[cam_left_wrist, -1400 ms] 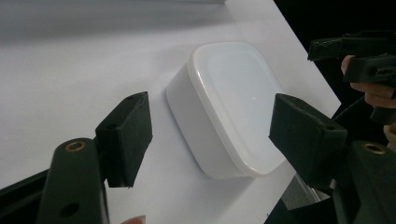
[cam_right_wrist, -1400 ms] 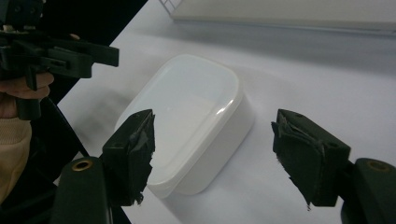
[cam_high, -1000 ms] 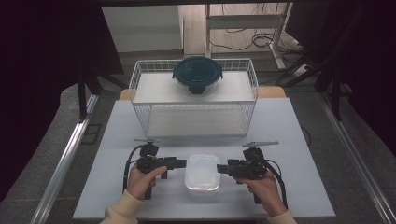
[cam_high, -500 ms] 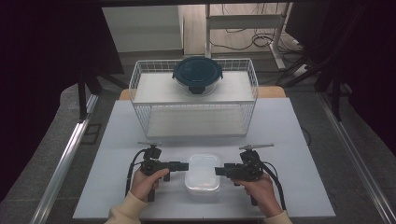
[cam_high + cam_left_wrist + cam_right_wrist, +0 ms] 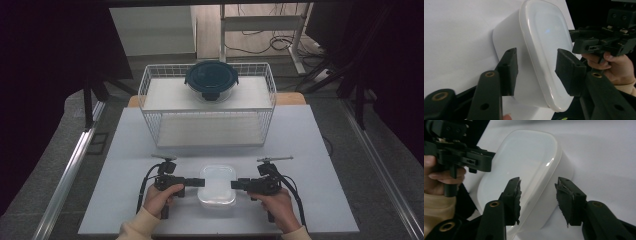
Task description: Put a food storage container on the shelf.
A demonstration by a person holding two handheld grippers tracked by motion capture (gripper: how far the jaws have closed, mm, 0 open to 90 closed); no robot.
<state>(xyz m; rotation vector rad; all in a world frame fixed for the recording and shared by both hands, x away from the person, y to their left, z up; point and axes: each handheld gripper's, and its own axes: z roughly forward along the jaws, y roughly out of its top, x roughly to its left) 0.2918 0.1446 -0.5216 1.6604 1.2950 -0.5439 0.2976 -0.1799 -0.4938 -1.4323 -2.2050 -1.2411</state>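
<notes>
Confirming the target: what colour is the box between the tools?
Translucent white box, lid included; clearest in the left gripper view.

Your table (image 5: 320,150) is evenly lit from above, while the room around it falls into deep black. Past your left gripper's (image 5: 536,72) tips, a small bright glint sits on the white container's lid (image 5: 546,31); off your right gripper (image 5: 537,200), a soft streak of glare runs along its rim. Jaws nearest each camera look soft and slightly blurred. Shadows under the container are faint.

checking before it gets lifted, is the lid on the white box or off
On. The white lid sits flat over the box, its rim overhanging the walls all round, in both gripper views. Whether it is clipped tight, cannot tell.
</notes>
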